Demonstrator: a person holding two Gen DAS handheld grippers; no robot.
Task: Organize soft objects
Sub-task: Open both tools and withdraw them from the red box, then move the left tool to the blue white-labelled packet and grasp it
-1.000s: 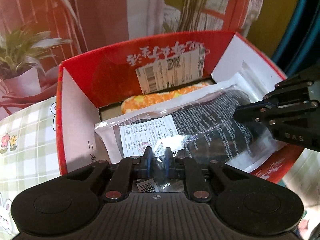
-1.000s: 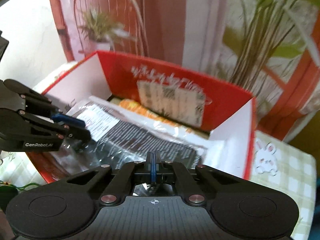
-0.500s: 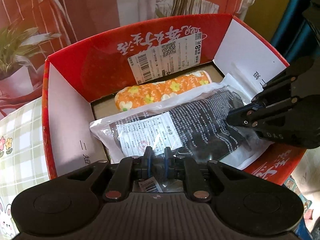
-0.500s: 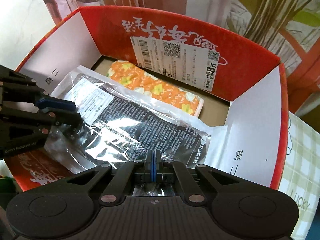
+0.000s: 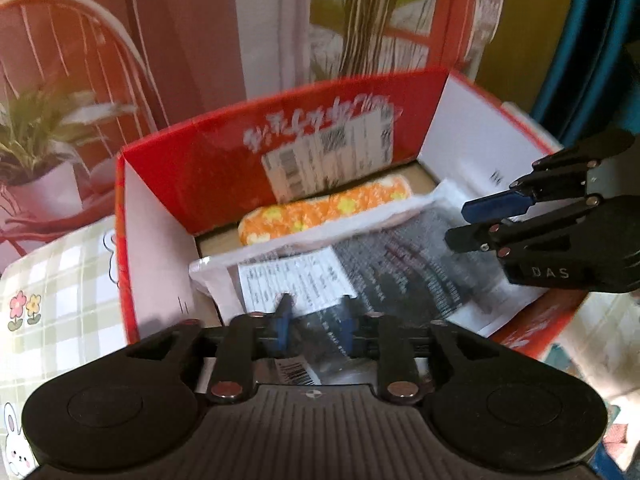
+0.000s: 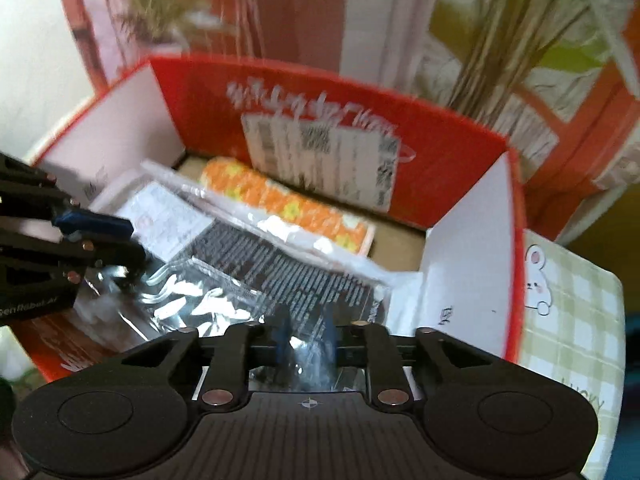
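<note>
Packet [image 5: 384, 264] in box [image 5: 160, 248], 12 o'clock of both grippers; left gripper [image 5: 316, 322] and right gripper [image 6: 306, 334] fingers apart, unclamped.

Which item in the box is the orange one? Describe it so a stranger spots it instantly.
Find the red cardboard box with white side flaps. At its far wall, under the stuck-on shipping label, lies the orange roll. It alone is soft orange fabric with yellow flowers; the dark packet nearer the camera is in shiny clear plastic.
</note>
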